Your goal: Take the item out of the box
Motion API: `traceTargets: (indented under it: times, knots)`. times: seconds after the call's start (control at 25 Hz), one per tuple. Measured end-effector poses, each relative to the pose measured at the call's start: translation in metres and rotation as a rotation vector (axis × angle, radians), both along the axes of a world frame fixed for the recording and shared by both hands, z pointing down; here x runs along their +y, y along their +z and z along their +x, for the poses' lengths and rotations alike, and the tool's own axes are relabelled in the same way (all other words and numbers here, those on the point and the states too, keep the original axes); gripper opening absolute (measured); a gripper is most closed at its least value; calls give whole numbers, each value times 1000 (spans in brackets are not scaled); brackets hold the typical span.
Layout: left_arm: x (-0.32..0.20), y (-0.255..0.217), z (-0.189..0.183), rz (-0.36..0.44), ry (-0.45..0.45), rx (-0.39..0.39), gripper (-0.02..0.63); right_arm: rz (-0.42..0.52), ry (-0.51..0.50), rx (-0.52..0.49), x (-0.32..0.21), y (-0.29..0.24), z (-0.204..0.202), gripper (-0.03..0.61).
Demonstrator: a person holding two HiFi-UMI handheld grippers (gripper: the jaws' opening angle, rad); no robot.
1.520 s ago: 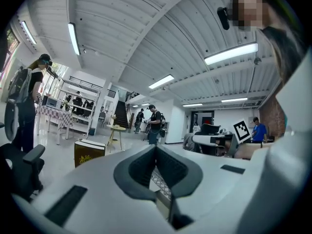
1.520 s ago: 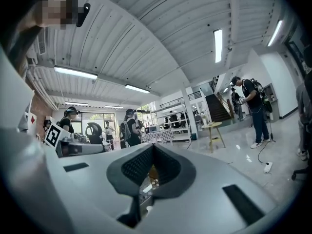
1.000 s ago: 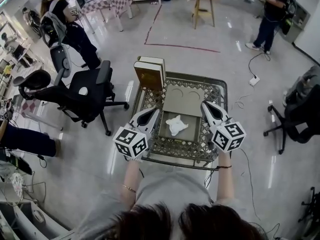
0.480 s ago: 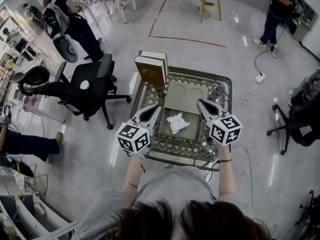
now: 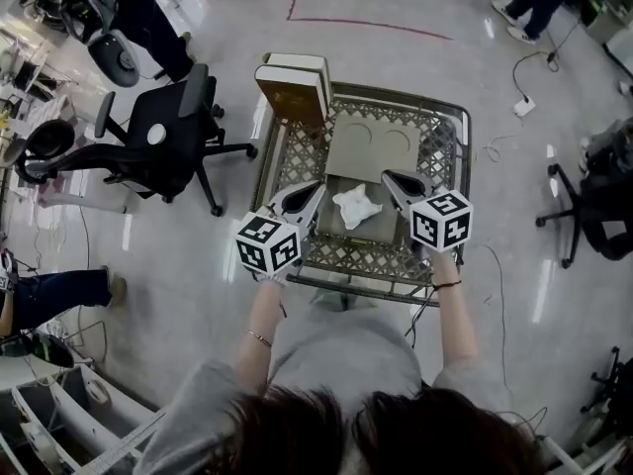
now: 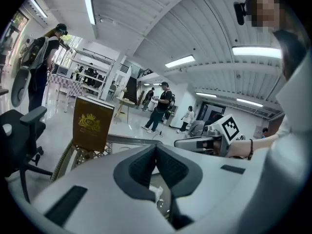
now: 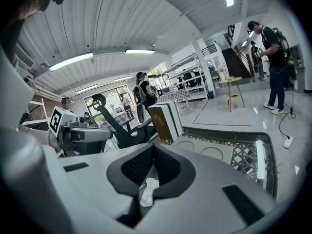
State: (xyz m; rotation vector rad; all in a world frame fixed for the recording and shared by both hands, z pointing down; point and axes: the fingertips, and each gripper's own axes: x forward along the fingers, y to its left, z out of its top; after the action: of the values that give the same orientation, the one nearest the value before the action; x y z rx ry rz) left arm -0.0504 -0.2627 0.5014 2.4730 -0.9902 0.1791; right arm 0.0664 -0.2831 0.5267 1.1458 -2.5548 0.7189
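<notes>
At the near edge of the head view, the operator's two forearms extend toward a lattice-topped surface [image 5: 381, 265]. The left gripper [image 5: 315, 188] has its jaws closed tip to tip with nothing between them. The right gripper [image 5: 388, 178] is in the same condition, jaws together and empty. Both point toward 12 o'clock, angled slightly inward. An open cardboard box [image 5: 346, 234] sits on the surface between the two grippers. The white crumpled item [image 5: 356, 206] lies inside the box, with the left gripper tips at its 9 o'clock and the right gripper tips at its 3 o'clock. Contact between the tips and the box walls cannot be determined. The box flap [image 5: 368, 148] lies folded back flat at 12 o'clock of the item. A brown and gold case [image 5: 292, 92] stands upright at 11 o'clock, on the far left corner of the surface. A black office chair [image 5: 158, 142] stands on the floor at 10 o'clock, apart from the surface.
</notes>
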Motion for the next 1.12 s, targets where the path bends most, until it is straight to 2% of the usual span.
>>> traceTargets:
  times: [0.4, 0.8, 0.88, 1.12]
  knots:
    - [5, 55, 10, -127, 25, -5, 18, -215, -68, 56, 5, 73, -15, 23]
    - [11, 82, 20, -181, 37, -4, 17, -331, -107, 84, 13, 118, -21, 28]
    - [11, 87, 21, -190, 40, -5, 17, -357, -108, 85, 14, 126, -22, 72]
    - [14, 98, 24, -209, 42, -3, 17, -415, -112, 106, 18, 144, -25, 137]
